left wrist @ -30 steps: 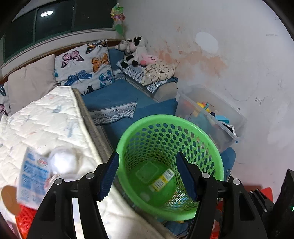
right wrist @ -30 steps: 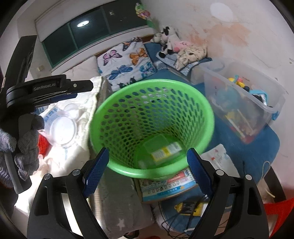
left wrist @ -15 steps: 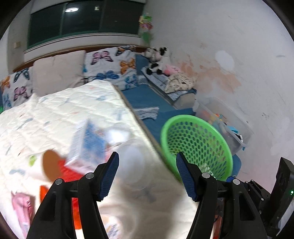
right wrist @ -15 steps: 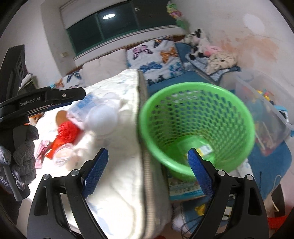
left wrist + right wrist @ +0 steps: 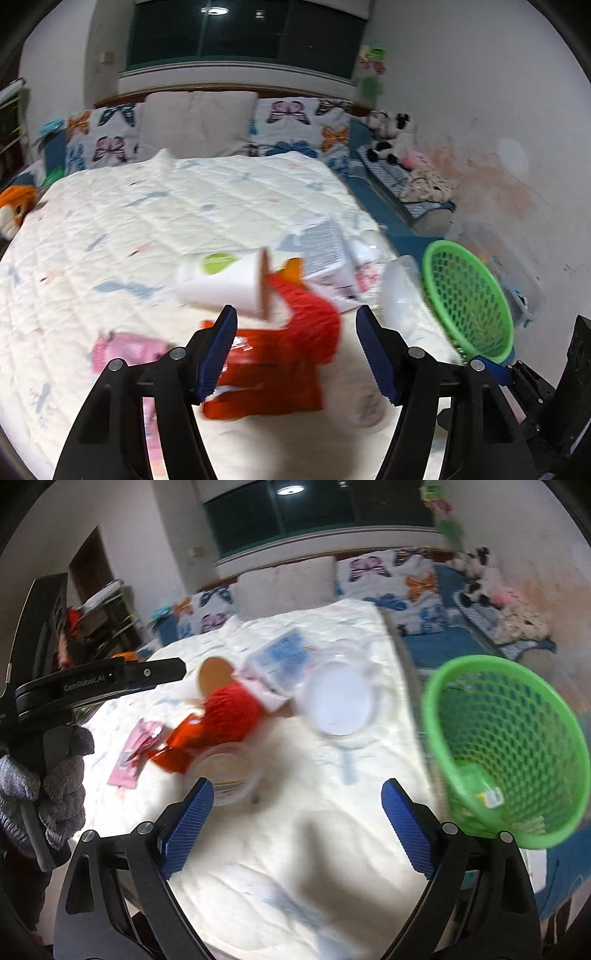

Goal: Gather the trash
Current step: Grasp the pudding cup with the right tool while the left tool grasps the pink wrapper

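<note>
Trash lies on the white quilted bed (image 5: 147, 221): a red net bag (image 5: 310, 317) over a red wrapper (image 5: 266, 391), a white paper cup on its side (image 5: 218, 280), a white carton (image 5: 325, 254), a pink wrapper (image 5: 125, 350) and a clear plastic lid (image 5: 338, 701). A small clear cup (image 5: 229, 771) lies near my right gripper. The green perforated basket (image 5: 506, 738) stands beside the bed at the right, with a little trash inside. My left gripper (image 5: 295, 350) is open and empty just above the red bag. My right gripper (image 5: 295, 827) is open and empty over the bed.
Butterfly pillows (image 5: 295, 122) and a plain pillow (image 5: 192, 122) line the headboard. Stuffed toys (image 5: 388, 136) sit on a blue mat along the wall. A clear storage bin (image 5: 517, 273) stands behind the basket. The left gripper's body and gloved hand (image 5: 48, 746) show at the left.
Both grippers have swung left, away from the basket and over the bed. The trash pile now sits in front of the left gripper. Both stay open.
</note>
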Tool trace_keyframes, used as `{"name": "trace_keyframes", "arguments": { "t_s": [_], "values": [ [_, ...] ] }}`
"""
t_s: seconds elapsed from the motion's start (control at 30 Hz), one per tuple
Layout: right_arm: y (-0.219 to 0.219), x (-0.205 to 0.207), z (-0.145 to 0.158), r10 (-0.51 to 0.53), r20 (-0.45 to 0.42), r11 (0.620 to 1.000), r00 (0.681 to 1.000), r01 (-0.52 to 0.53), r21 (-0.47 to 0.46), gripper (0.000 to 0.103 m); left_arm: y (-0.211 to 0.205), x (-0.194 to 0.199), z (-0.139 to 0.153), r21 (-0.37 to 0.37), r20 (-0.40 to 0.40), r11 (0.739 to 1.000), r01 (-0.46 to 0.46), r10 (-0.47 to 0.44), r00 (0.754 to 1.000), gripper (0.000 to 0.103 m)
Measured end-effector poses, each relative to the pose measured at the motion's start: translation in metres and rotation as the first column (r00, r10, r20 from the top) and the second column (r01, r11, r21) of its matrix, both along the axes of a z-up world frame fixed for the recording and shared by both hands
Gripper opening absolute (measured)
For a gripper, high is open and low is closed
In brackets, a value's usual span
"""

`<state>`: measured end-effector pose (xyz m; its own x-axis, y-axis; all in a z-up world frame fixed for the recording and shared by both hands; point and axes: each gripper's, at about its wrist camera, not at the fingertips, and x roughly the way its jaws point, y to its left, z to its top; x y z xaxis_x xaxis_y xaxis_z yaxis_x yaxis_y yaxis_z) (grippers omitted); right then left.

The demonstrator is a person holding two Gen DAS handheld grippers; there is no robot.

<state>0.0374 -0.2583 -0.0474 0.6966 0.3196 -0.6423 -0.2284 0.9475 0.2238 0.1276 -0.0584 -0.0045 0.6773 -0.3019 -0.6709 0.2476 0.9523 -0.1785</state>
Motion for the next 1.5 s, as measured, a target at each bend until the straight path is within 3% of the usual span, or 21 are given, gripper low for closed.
{"name": "trace_keyframes", "arguments": {
  "t_s": [0.27,0.67,1.07,1.5],
  "values": [
    [0.042,0.02,-0.012,0.112,-0.039,0.993,0.993,-0.112,-0.018,0.094,0.056,-0.011,-0.009,0.017,-0.005,0.994,-0.109,0.109,0.994,0.078],
    [0.071,0.038,-0.035,0.129,-0.08,0.987,0.988,-0.136,-0.082,0.094,0.111,-0.017,-0.046,0.074,-0.081,0.976,-0.205,0.211,0.974,0.085],
    [0.072,0.043,-0.041,0.119,-0.108,0.989,0.987,-0.127,-0.07,0.068,0.12,-0.001,-0.08,0.12,-0.153,0.974,-0.194,0.211,0.965,0.086],
    [0.058,0.033,-0.03,0.087,-0.078,0.995,0.993,-0.091,-0.048,0.064,0.119,-0.003,-0.085,0.091,-0.165,0.981,-0.174,0.187,0.968,0.053]
  ]
}}
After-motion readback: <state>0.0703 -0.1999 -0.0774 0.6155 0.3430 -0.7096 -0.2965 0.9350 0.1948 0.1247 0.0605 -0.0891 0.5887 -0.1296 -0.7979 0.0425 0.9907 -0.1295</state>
